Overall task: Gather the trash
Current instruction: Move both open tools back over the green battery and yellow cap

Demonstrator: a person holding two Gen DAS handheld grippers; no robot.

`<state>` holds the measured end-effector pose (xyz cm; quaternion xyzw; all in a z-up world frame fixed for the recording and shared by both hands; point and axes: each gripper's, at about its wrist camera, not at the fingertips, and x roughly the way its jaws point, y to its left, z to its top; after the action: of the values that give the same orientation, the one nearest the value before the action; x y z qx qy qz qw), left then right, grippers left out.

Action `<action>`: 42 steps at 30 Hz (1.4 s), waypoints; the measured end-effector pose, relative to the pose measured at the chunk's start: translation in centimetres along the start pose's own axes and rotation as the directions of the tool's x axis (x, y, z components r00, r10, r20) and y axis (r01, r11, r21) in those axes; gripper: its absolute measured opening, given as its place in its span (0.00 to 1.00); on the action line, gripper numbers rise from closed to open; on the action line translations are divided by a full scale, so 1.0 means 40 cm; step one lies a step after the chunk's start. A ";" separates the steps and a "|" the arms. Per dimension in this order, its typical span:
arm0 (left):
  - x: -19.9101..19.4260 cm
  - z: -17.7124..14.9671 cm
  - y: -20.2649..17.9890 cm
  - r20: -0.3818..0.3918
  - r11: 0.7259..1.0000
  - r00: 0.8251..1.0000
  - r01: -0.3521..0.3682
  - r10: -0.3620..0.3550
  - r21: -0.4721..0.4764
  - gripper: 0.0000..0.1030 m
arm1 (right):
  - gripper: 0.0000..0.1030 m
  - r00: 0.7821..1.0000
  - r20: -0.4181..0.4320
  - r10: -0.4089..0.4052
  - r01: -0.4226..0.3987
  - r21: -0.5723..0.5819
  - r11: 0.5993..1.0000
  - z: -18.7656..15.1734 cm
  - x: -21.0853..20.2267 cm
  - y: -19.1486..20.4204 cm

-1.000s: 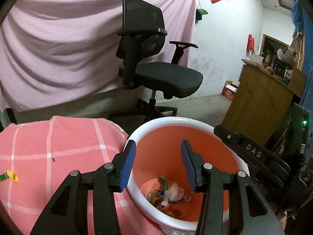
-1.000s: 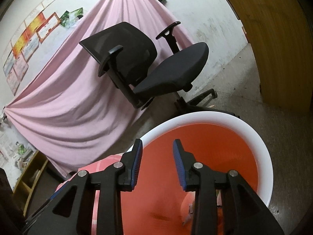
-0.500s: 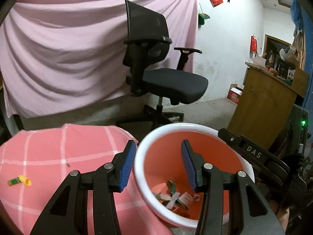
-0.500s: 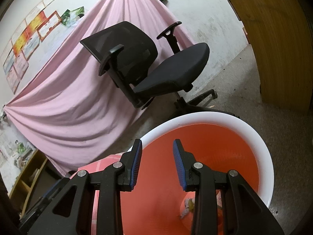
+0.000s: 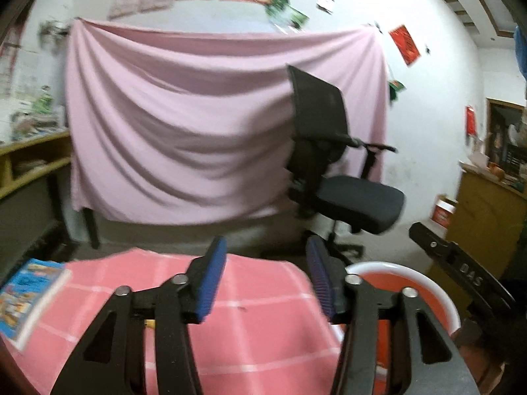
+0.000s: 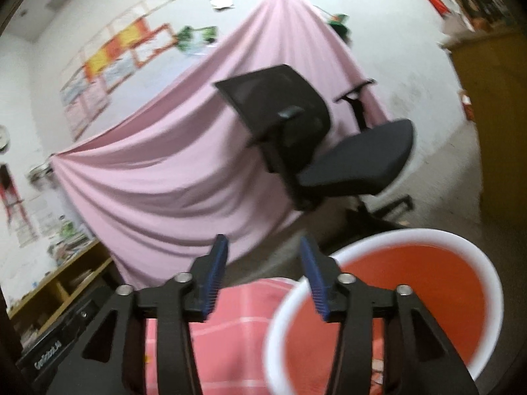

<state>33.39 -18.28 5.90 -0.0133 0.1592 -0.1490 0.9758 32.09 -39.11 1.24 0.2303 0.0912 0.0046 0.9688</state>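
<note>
Left gripper (image 5: pixel 265 275): jaws opening, nothing between, above pink checked cloth (image 5: pixel 263 335). Right gripper (image 6: pixel 263 275): jaws opening, empty, at white rim of orange bin (image 6: pixel 388 296). Bin beside cloth edge; office chair (image 5: pixel 336 177) beyond.

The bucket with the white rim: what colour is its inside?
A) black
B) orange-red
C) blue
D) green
B: the bucket shows an orange-red inner wall under its white rim in the right wrist view, and the same colour shows in the left wrist view beside the pink checked cloth.
</note>
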 end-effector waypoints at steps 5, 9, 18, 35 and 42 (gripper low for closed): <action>-0.069 0.001 0.099 0.070 0.995 0.993 -0.092 0.094 -0.027 0.59 | 0.54 0.997 0.010 0.077 -0.075 -0.089 0.993 -0.018 0.010 0.112; -0.106 -0.011 0.180 0.102 0.986 0.982 -0.155 0.162 -0.066 0.69 | 0.75 0.992 0.034 0.124 -0.119 -0.139 0.983 -0.042 0.009 0.186; -0.189 -0.073 0.359 0.172 0.957 0.947 -0.247 0.272 -0.152 0.99 | 1.00 0.980 0.064 0.189 -0.167 -0.258 0.952 -0.109 0.004 0.299; -0.152 -0.131 0.477 0.072 0.940 0.945 -0.307 0.320 -0.147 0.99 | 1.00 0.966 -0.160 0.204 -0.256 -0.472 0.843 -0.236 0.102 0.419; -0.068 -0.156 0.507 -0.113 0.941 0.952 -0.300 0.285 -0.157 0.99 | 0.75 0.914 -0.380 0.141 -0.317 -0.455 0.832 -0.277 0.203 0.432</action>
<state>34.79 2.03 -0.67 -0.0674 0.2150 0.0116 0.9742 38.68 -18.29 -2.18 -0.0277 0.2192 0.1848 0.9576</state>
